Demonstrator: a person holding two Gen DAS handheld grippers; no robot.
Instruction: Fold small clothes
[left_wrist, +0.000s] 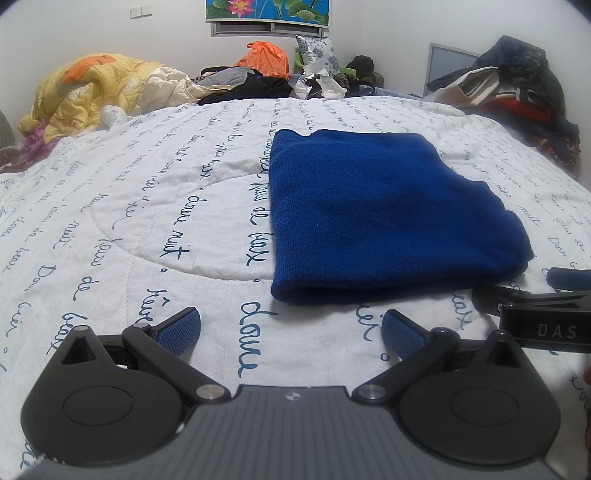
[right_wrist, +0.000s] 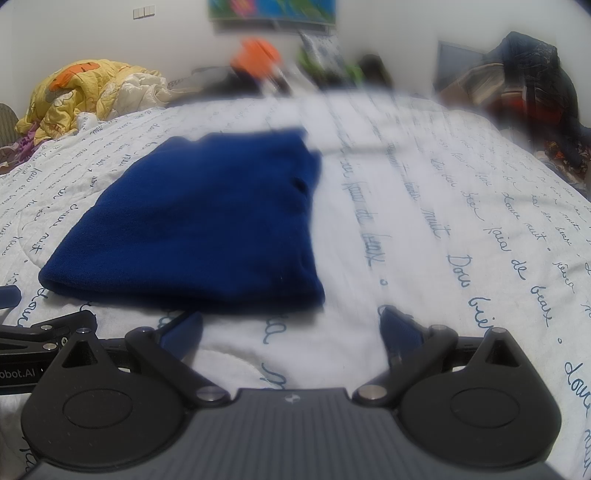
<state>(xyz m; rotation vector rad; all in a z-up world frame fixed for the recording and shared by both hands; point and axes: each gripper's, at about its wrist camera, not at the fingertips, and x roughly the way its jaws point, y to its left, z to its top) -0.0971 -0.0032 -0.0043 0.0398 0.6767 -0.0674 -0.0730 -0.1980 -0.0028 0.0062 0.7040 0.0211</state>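
Jaws of left gripper (left_wrist: 291, 332) and right gripper (right_wrist: 291, 334) wide apart, seemingly empty, near folded blue garment (left_wrist: 384, 218) on bed (left_wrist: 147, 221)

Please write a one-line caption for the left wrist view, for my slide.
Open left gripper hovers before a folded dark blue knit garment on a white quilt with blue script.

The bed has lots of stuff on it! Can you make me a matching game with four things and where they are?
Things:
1. blue folded garment
2. yellow quilt
3. orange bag
4. dark clothes pile

Places:
A. far right corner of the bed
B. far middle, below the flower picture
C. right in front of both open tools
D. far left corner of the bed

Pairs: 1-C, 2-D, 3-B, 4-A
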